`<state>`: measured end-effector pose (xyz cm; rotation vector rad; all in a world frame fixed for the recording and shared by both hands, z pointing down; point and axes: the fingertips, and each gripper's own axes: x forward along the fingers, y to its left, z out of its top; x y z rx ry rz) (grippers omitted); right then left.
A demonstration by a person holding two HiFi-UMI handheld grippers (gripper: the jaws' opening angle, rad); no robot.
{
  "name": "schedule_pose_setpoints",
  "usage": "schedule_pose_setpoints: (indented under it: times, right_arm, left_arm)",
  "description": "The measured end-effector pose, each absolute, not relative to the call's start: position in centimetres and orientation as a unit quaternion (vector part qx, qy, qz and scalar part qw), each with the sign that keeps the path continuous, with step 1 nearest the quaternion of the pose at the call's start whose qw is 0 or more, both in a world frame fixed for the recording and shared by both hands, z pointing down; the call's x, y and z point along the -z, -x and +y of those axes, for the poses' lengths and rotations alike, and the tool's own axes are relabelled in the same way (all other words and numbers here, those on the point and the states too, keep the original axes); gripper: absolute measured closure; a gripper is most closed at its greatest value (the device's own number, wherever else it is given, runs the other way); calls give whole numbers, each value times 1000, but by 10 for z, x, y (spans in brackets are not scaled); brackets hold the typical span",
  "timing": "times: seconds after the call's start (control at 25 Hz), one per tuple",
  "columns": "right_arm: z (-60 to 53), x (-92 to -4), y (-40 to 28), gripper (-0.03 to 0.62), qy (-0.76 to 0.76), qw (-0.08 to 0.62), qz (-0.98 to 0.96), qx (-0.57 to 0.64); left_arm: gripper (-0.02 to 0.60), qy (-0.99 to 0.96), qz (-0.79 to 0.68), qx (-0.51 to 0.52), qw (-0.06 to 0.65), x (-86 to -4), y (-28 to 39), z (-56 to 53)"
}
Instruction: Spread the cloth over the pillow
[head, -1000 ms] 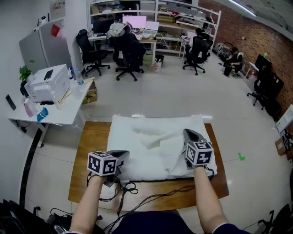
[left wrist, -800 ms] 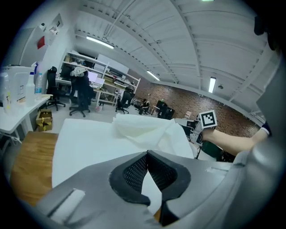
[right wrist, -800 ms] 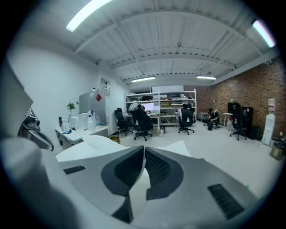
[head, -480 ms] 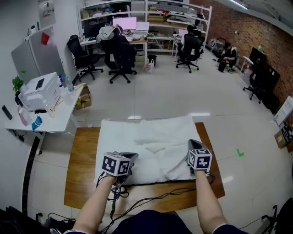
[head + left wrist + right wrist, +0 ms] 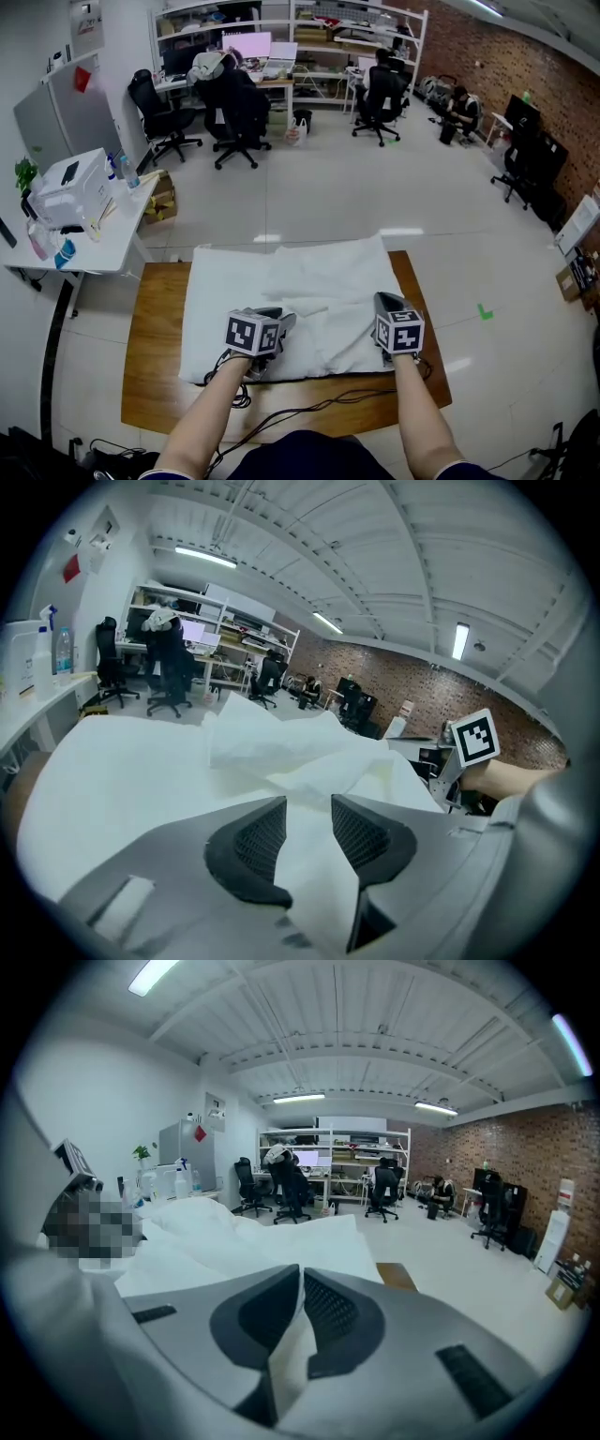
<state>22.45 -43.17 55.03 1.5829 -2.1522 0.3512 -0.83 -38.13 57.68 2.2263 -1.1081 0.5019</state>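
While its edges lie flat, cloth bunches midway.

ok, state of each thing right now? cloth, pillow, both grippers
cloth: rumpled on the pillow, not yet flat, near edge between both grippers' jaws.
pillow: lying flat on the wooden table, left part uncovered.
left gripper: jaws apart, have just been opening; cloth loose between them.
right gripper: jaws nearly together, pinching a cloth fold; have just been opening slightly.
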Motion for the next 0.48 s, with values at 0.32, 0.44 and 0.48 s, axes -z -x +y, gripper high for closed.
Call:
schedule_pose_setpoints:
  times: [0.32,0.44,0.48]
  right_arm:
    - [-426,-536,-224,559,-565,202,-789,-133]
    - [-418,-526,-226,559,-568,188,-790,-131]
    - [-416,-522,-226,559,-568,184,-792,-130]
  left_arm:
    - [345,-837,-407,-176,321,-597,-19,-391]
    - [387,-846,-405,-134,321,-584,-20,-402]
    - [479,-850,-408,-122,311,-576,-18,-406]
